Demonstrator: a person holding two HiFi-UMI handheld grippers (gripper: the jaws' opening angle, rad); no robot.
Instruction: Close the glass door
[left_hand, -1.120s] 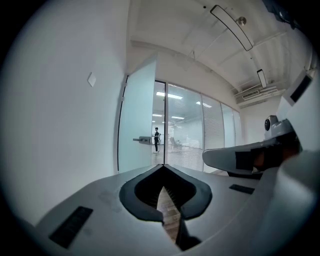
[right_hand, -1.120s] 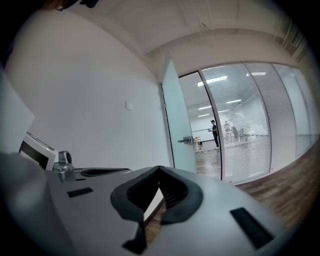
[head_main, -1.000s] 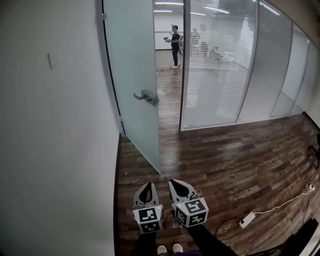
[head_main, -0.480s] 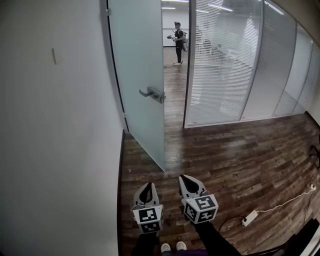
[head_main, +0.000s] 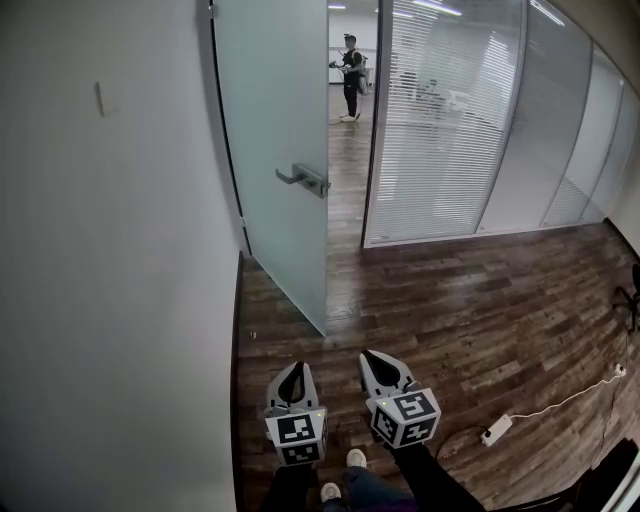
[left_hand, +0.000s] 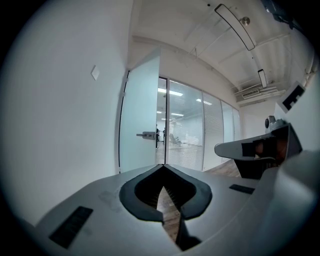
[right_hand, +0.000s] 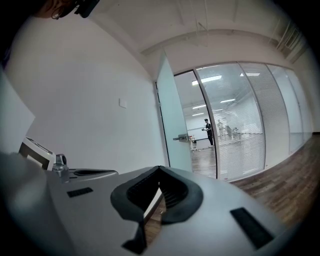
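Head view: my left gripper (head_main: 293, 370) and right gripper (head_main: 373, 358) bottom centre over wood floor (head_main: 480, 320), well apart from glass door (head_main: 275, 150). Door upper centre, swung open, handle (head_main: 305, 180) untouched.
Left gripper view: jaws together, nothing between. Door centre left.
Right gripper view: jaws together, empty. Door centre, person (right_hand: 207, 131) beyond doorway.

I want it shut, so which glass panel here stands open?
The frosted glass door beside the white wall, swung into the room; it alone has a lever handle.
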